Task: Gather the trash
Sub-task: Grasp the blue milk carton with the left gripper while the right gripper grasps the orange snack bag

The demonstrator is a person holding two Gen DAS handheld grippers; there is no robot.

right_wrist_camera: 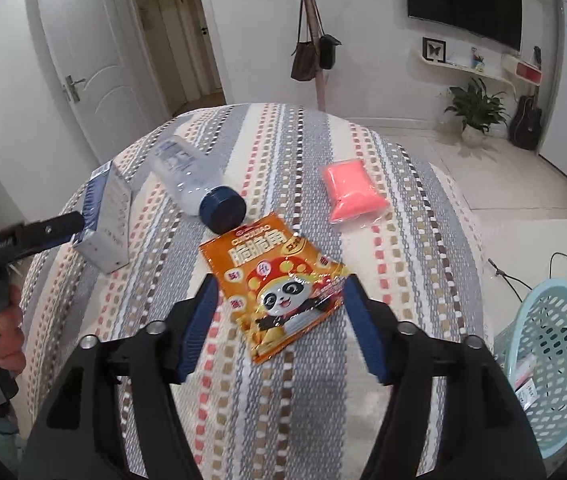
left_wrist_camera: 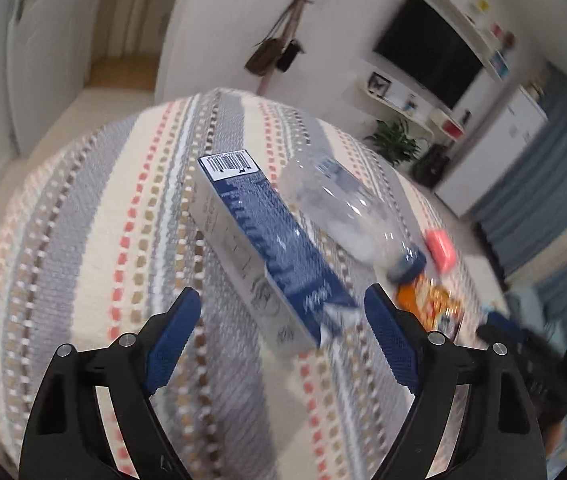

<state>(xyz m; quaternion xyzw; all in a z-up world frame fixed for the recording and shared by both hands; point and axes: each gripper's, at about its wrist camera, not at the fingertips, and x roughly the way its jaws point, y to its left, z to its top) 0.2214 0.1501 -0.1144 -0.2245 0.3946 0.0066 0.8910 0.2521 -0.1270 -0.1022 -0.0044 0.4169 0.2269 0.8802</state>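
Both grippers hover with fingers spread apart over the striped table. The blue box lies with its near end between the left gripper fingers; the orange snack bag lies between the right gripper fingers, with the plastic bottle beyond them.

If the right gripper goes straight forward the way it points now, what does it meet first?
Most likely the orange snack packet: it lies flat on the striped tablecloth directly ahead of the open right gripper, between its fingers. Depth is uncertain, so it may touch the cloth first.
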